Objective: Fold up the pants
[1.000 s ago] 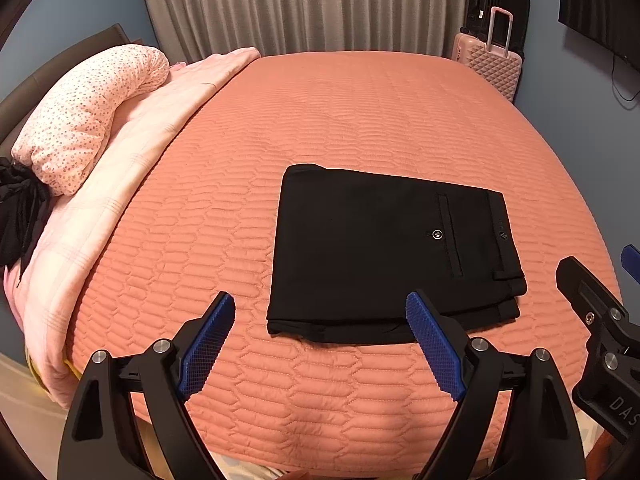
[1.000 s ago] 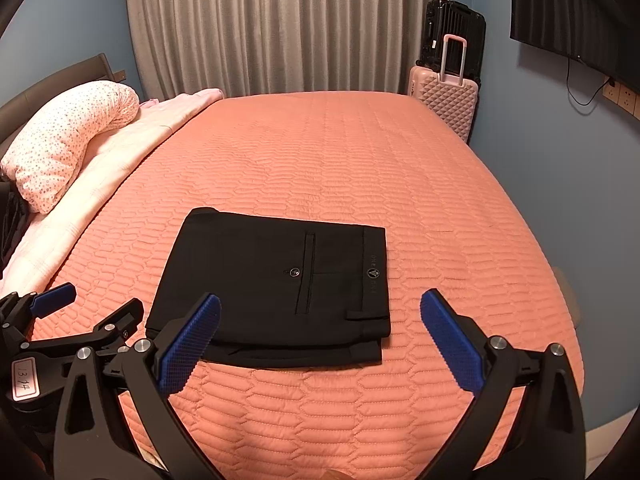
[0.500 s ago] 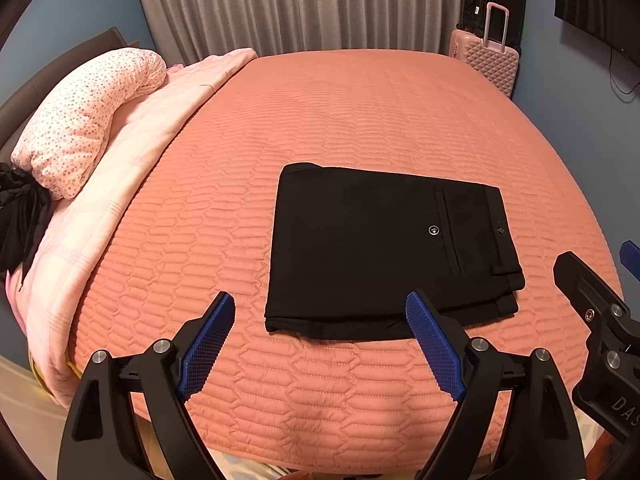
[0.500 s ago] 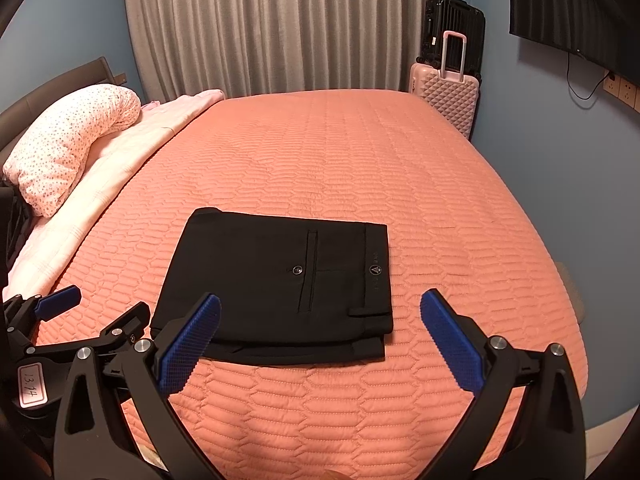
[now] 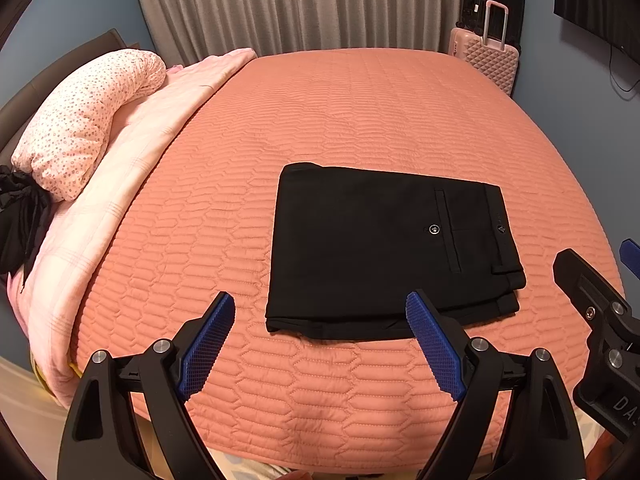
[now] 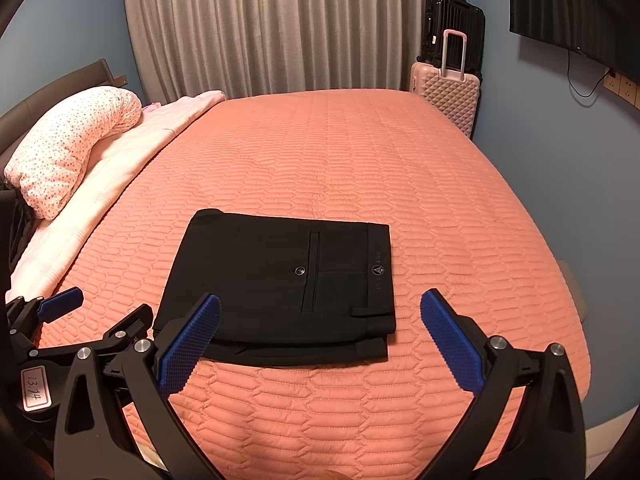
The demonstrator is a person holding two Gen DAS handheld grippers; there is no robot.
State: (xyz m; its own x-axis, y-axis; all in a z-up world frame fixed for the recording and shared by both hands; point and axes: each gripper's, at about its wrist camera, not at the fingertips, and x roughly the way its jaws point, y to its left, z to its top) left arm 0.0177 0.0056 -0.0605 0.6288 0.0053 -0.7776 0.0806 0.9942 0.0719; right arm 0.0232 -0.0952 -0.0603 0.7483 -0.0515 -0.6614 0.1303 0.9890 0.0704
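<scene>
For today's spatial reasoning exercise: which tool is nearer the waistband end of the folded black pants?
Right. The right tool hovers open before the folded black pants, by the waistband end; the left tool hovers open nearer the opposite end.

Even, warm indoor lighting; both views sharp.
We note strong fisheye bending and dark vignetting at the corners; the black pants [image 5: 384, 248] lose fold detail, and soft shadows sit beneath their near edge.

Both wrist views near bed [image 5: 360, 120] foot, facing curtain [image 6: 280, 28]; left view sits leftward — share folded pants [image 6: 288, 276].
</scene>
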